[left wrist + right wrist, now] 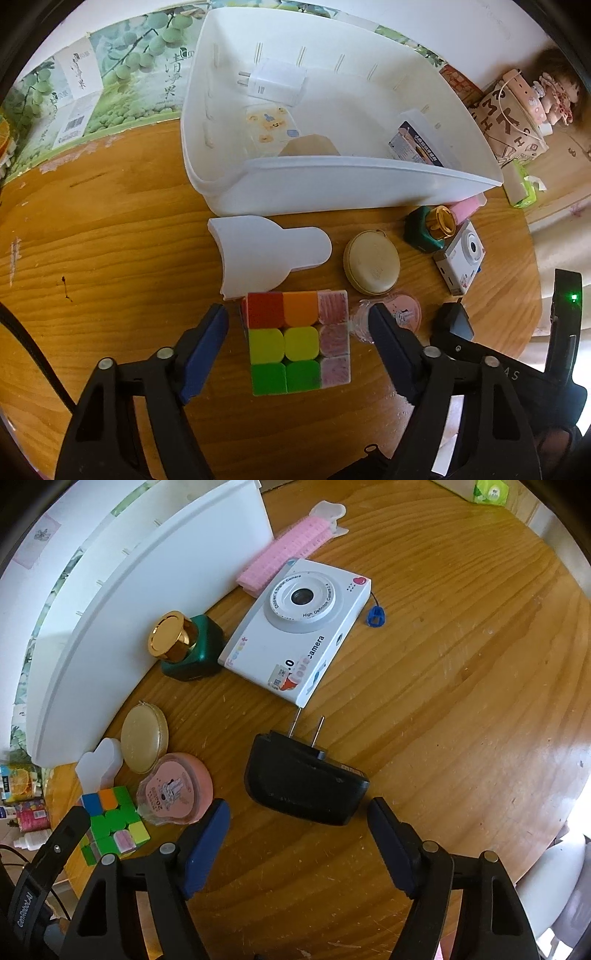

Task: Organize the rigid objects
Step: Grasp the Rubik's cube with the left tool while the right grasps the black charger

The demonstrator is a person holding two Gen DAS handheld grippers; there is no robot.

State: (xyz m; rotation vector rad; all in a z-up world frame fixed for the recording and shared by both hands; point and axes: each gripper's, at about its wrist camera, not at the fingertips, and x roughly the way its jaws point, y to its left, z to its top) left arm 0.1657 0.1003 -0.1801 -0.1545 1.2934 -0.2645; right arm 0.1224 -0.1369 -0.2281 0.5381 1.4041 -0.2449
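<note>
While the left gripper (297, 334) was held over the wooden tabletop (122, 258), its blue pads (201, 354) were seen on either side of a colourful puzzle cube (297, 341), with a gap visible at each side, so the cube was straddled but not pressed. The cube was set on the tabletop just in front of a white scoop-shaped piece (266, 254), which lay before the white bin (347, 184). Inside the bin a white plug adapter (275, 81), a small bear-patterned case (271, 123) and a printed box (415, 146) could be made out. A round beige case (371, 262) and a pink heart-shaped box (404, 312) were found just right of the cube.

The right gripper (297, 834) was likewise released, its jaws spread above the near edge of a black plug adapter (304, 794), whose two prongs were pointed towards a white toy camera (299, 627). No contact between pads and adapter could be seen. Beside the camera a green bottle with a gold cap (186, 644) and a pink hair roller (284, 555) were placed against the bin wall, and a small blue ring (376, 616) lay near the camera's far corner.
</note>
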